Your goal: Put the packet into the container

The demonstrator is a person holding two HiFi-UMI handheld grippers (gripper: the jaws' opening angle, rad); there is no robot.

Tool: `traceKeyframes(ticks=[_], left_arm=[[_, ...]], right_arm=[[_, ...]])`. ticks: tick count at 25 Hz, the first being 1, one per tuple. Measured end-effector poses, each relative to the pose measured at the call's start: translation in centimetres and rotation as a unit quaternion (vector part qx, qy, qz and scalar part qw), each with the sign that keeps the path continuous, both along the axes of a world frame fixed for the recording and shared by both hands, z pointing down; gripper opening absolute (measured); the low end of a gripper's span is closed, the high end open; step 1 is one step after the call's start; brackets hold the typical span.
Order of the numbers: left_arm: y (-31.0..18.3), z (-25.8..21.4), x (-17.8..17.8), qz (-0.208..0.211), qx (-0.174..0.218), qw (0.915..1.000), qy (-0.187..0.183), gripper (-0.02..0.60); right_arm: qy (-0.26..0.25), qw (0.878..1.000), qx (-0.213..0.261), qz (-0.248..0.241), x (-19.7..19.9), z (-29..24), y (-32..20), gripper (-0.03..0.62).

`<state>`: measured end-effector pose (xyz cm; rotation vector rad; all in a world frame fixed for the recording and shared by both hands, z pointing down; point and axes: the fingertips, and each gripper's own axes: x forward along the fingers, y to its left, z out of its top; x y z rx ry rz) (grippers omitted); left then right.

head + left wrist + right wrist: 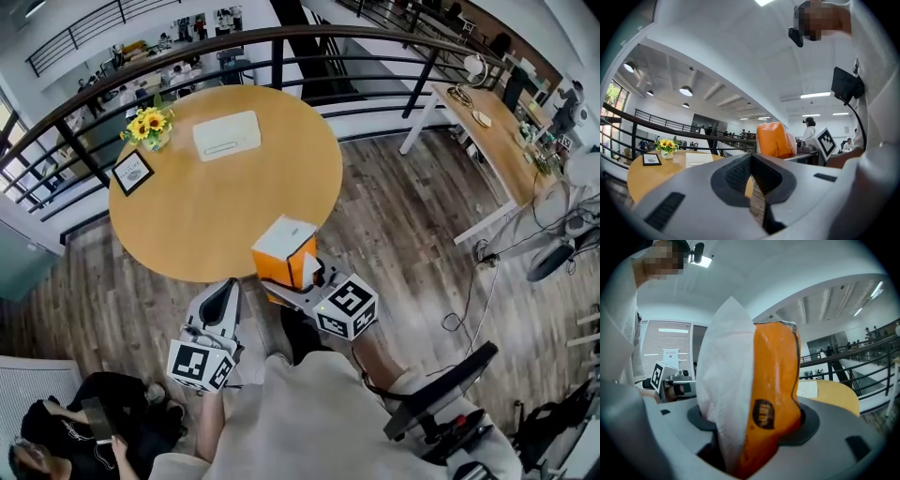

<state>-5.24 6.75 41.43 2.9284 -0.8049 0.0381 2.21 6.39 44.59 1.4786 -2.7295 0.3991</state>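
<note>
My left claw (223, 292) and right claw (302, 277) are grey, each with a white cube (200, 366) bearing black square markers; my shirt (300, 422) is pale.

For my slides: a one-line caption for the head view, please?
The right gripper holds an orange-and-white packet at the edge of a round table bearing a white container.

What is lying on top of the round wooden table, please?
A white container, a sunflower pot and a small framed sign. The orange packet hides the near edge of the table.
</note>
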Motion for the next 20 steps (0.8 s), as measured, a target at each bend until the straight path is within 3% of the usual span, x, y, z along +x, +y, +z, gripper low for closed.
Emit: traceKeyframes(ticks=[20], left_arm=[[-21.4, -0.9, 7.6, -0.048, -0.005, 0.9988, -0.01, 0.005]], right_arm=[[-0.016, 0.999, -0.004, -0.043, 7.5, -0.1, -21.2, 0.334]])
